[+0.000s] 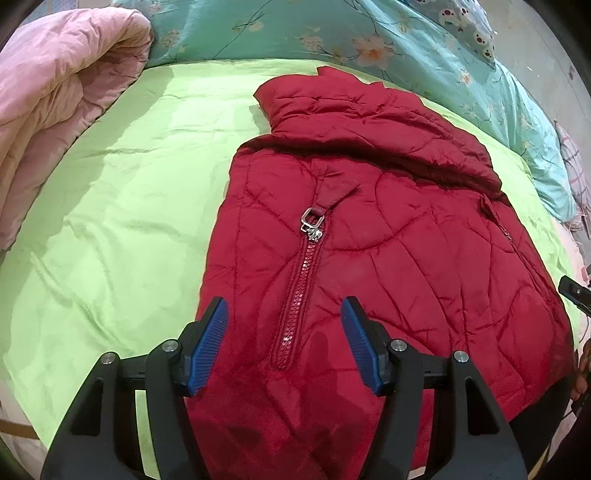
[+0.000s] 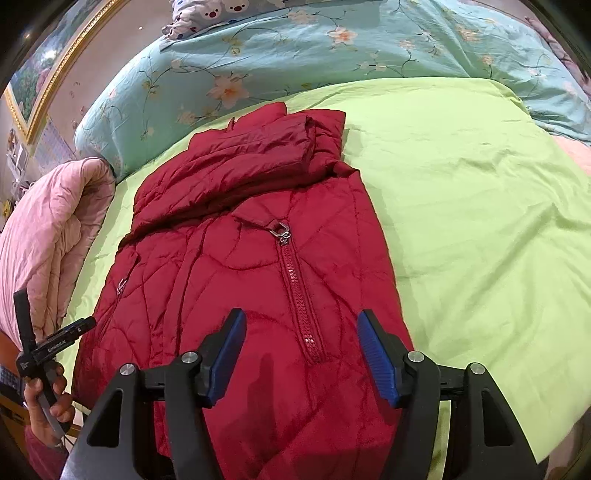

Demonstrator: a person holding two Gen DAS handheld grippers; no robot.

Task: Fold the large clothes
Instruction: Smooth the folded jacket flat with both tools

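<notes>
Nearest me, my left gripper (image 1: pixel 284 317) hangs over the near end of the red quilted jacket (image 1: pixel 369 236), its blue pads (image 1: pixel 208 345) standing apart with nothing between them but air; I see no contact with the cloth. That jacket lies flat on the green bedsheet (image 1: pixel 122 206), toward the sheet's right edge in the left wrist view, its collar end folded over at the far end and its zipper (image 1: pixel 299 291) running toward me. A pink quilt (image 1: pixel 48 96) is bunched at the sheet's far left corner, and a teal floral duvet (image 1: pixel 295 29) lines the far edge. My right gripper (image 2: pixel 301 334) hovers over the same near end, jaws parted and empty, the zipper's lower end between them.
</notes>
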